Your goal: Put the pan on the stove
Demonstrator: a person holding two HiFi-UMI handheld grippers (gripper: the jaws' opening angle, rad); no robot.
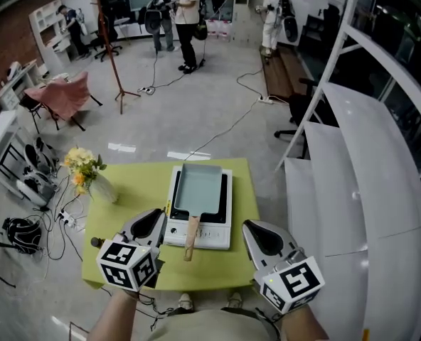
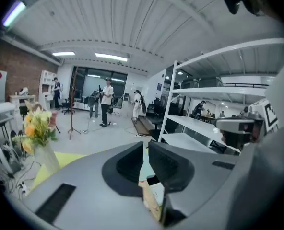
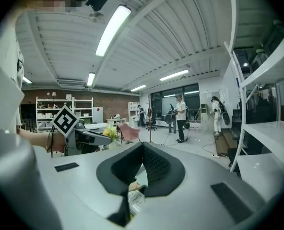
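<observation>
A pale teal rectangular pan [image 1: 198, 188] with a wooden handle [image 1: 191, 236] rests on the white portable stove [image 1: 222, 233] in the middle of the green table [image 1: 136, 183]. Both grippers hover near the table's front edge, apart from the pan. My left gripper [image 1: 153, 216] is left of the handle, its jaws drawn together to a thin slit with nothing between them [image 2: 145, 147]. To the right of the stove, my right gripper [image 1: 252, 227] has its tips touching and empty [image 3: 142, 146]. The wooden handle [image 2: 151, 202] shows below the left jaws.
A vase of yellow flowers [image 1: 86, 172] stands at the table's left edge. A white shelf rack [image 1: 353, 155] runs close along the right side. Cables and bags lie on the floor at left. Several people stand far back in the room.
</observation>
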